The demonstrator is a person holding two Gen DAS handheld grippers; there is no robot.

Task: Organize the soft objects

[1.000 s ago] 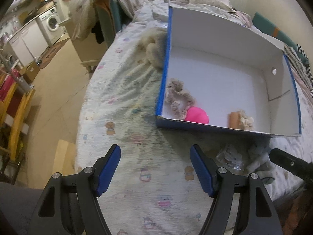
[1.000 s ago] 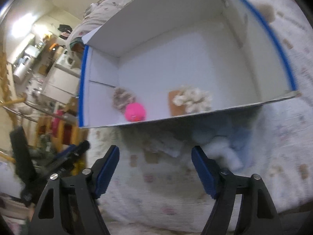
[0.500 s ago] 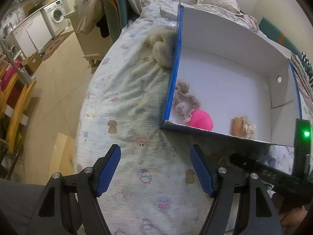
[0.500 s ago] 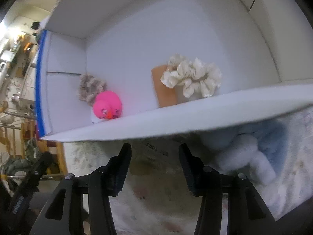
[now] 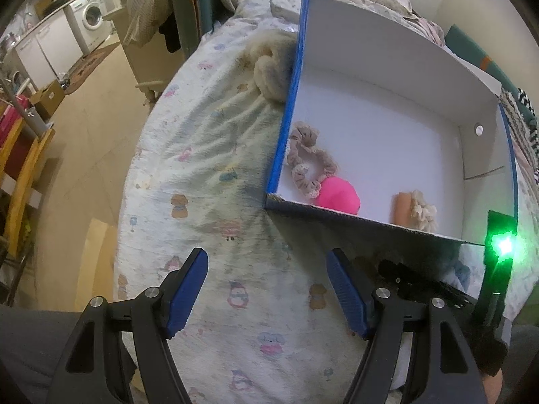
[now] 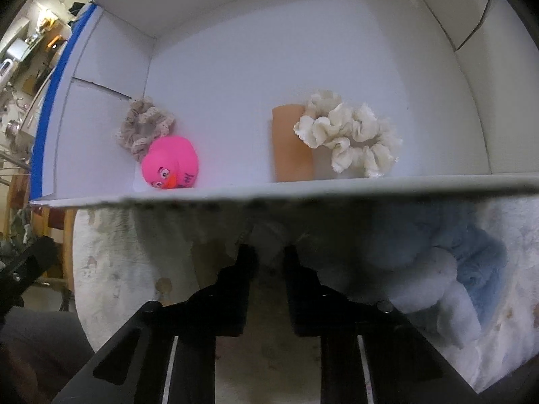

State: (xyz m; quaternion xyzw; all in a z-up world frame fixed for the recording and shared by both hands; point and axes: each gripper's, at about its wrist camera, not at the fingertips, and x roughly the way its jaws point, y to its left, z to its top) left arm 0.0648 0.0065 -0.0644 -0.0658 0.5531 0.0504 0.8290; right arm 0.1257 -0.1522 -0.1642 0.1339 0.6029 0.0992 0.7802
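Right now my right gripper (image 6: 268, 252) is down at the bed (image 5: 209, 155), just in front of the near wall of the white box (image 5: 387, 67), jaws closing on a small pale wad of something (image 6: 267, 240) caught between them; can't tell what it is, too dim and blurry under the box edge. Left gripper (image 5: 267, 289) hangs over the printed sheet w/ jaws spread wide, nothing between them. Inside the box, near-left corner: beige scrunchie (image 6: 143, 128) w/ pink rubber duck (image 6: 171, 163) touching it. Further right along the near wall: tan cylinder (image 6: 289, 144) w/ cream scrunchie (image 6: 350, 141) against it. Outside the box, on the bed to the right of my right jaws, blue-and-white plush (image 6: 448, 266) lies near the box wall. Another cream fluffy item (image 5: 269, 70) sits against the box's left wall, far side, on the sheet.
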